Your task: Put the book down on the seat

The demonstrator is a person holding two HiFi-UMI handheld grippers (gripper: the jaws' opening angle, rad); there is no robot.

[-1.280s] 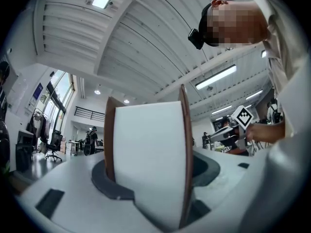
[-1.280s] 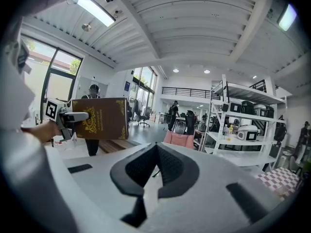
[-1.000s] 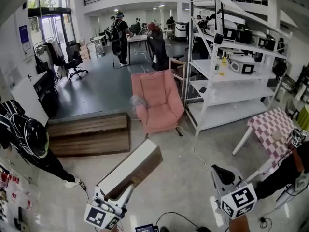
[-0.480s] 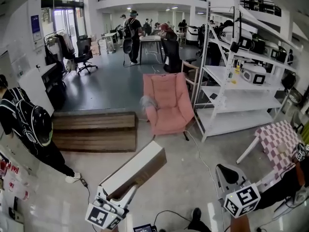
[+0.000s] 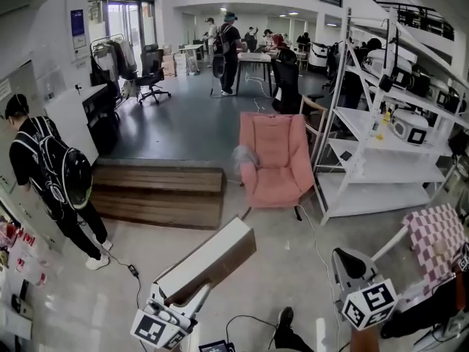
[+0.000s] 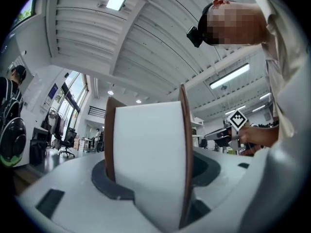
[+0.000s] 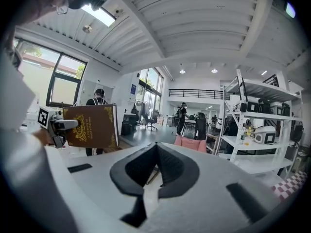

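The book point(image 5: 209, 261) is clamped at its lower end in the left gripper point(image 5: 178, 294), low in the head view, and slants up to the right over the concrete floor point(image 5: 293, 270), well apart from the pink armchair point(image 5: 275, 163). It is thick, with a white page block point(image 6: 150, 159) between two brown boards. From the right gripper view its cover point(image 7: 92, 126) shows dark brown with gold ornament at the middle and corners; the lettering is too small to read. The jaws press on both boards, and the end inside them is hidden. The right gripper point(image 5: 344, 264) hangs at the lower right with its dark pads point(image 7: 170, 171) drawn together and nothing between them; the hand on it is cut off by the frame's edge. Right of the armchair a white shelf rack point(image 5: 366, 196) carries what look like boxy white and black devices, though they are hard to make out. A low wooden platform point(image 5: 157, 193) lies left of the armchair, a person with a backpack point(image 5: 51, 174) stands by the left wall, and a checked cloth point(image 5: 440, 237) shows at the right edge.
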